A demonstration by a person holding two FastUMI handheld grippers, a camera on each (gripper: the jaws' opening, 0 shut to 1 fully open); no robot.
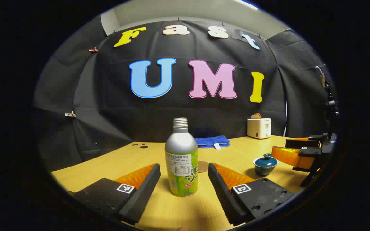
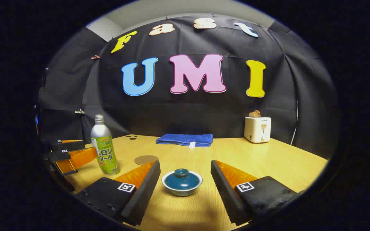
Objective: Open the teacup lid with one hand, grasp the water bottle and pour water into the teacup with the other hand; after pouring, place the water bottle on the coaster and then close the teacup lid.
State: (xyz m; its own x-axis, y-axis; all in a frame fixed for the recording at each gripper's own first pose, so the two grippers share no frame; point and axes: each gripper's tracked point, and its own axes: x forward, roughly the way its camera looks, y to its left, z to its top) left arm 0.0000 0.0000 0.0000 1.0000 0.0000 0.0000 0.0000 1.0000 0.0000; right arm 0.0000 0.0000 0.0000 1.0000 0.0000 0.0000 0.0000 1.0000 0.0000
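- On the wooden table point(image 2: 268, 157), the left gripper point(image 1: 183, 175) stands spread around the water bottle point(image 1: 181, 160), not touching.
- Right gripper point(image 2: 183, 175) spread, flanking the lidded teacup point(image 2: 182, 183).

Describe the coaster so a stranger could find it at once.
Start at the blue towel at the back of the table. Nearer, between the bottle and the lidded teacup, lies the coaster. It is the one flat thing there: a thin, dull brown disc, nothing on it.
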